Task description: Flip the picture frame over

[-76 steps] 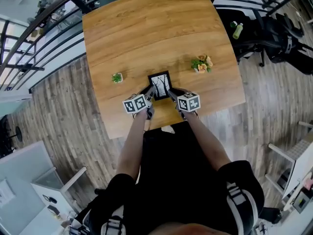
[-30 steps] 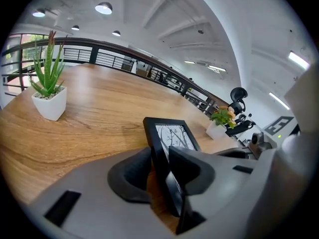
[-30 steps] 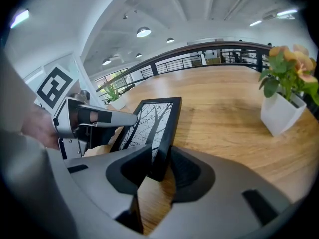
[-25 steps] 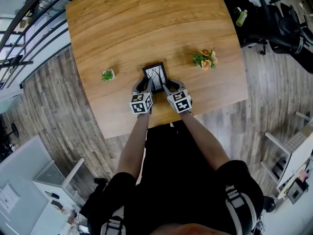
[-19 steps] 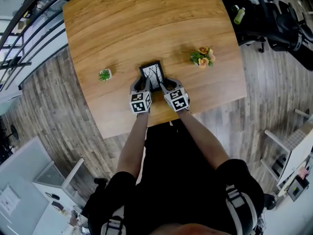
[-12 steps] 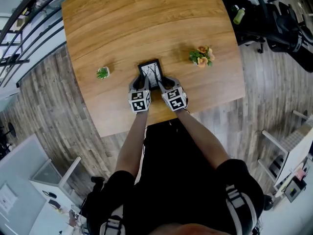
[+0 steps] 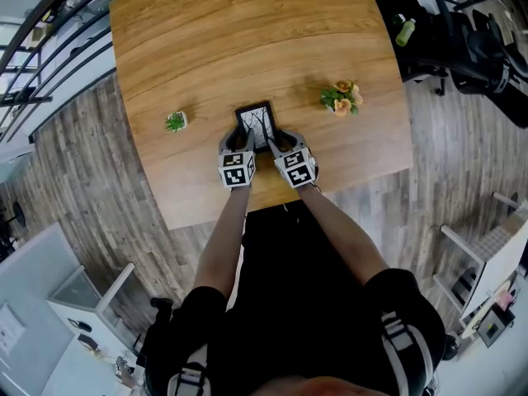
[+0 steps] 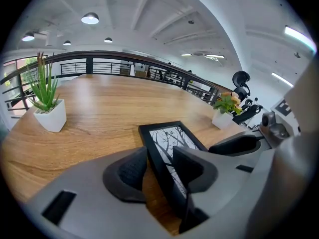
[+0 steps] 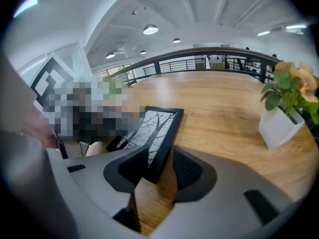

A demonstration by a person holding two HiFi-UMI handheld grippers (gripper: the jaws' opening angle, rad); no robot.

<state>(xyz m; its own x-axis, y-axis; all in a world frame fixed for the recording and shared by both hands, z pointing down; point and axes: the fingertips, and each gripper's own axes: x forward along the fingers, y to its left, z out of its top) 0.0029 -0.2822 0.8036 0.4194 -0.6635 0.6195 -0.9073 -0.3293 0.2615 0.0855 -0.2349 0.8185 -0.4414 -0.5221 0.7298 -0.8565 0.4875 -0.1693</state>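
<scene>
The black picture frame (image 7: 256,125) lies near the front middle of the wooden table (image 7: 247,31), its tree picture facing up. My left gripper (image 7: 233,143) straddles the frame's near left corner. In the left gripper view the frame (image 8: 172,138) runs between the opening jaws of that gripper (image 8: 159,166), with a gap beside the left pad (image 8: 130,169). My right gripper (image 7: 280,141) straddles the near right corner. In the right gripper view the frame (image 9: 154,126) sits between that gripper's (image 9: 159,166) opening jaws, and its right pad (image 9: 185,169) stands clear of the edge.
A small green plant in a white pot (image 7: 175,122) stands left of the frame, also seen as the spiky plant (image 8: 47,108). A flower pot (image 7: 341,97) stands to the right, close by (image 9: 286,113). The table's front edge (image 7: 272,200) is just behind the grippers. Railings and chairs surround the table.
Both grippers have stayed at the frame's near corners and the frame has kept its spot on the table. Only the head view has shifted a little.
</scene>
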